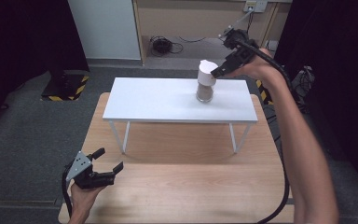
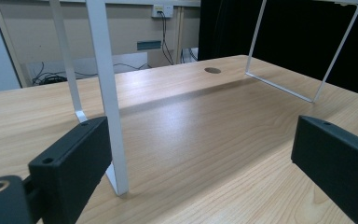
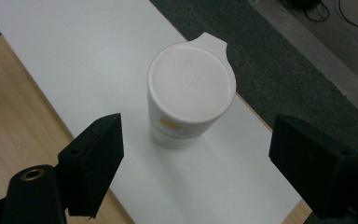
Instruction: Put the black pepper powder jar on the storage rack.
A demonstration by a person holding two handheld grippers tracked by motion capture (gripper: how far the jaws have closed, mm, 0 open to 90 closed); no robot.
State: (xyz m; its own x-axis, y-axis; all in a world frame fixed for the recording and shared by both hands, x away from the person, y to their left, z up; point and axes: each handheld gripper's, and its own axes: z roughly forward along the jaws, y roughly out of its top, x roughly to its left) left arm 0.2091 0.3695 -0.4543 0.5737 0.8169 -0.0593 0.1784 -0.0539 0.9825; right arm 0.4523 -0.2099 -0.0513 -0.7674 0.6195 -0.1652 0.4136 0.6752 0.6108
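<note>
Both grippers gape empty; my right gripper [image 3: 193, 163] hovers over the white-lidded jar [image 3: 189, 95]. Likely rigid, slick, tippy: I'd grip below the lid.

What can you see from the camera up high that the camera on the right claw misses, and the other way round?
High view alone: the person's forearms, the left claw held open low over the wooden table, and the white shelf's legs. Right gripper view alone: the white lid's round top with its small tab. Both: the lidded jar standing on the white shelf, right claw open above it.
</note>
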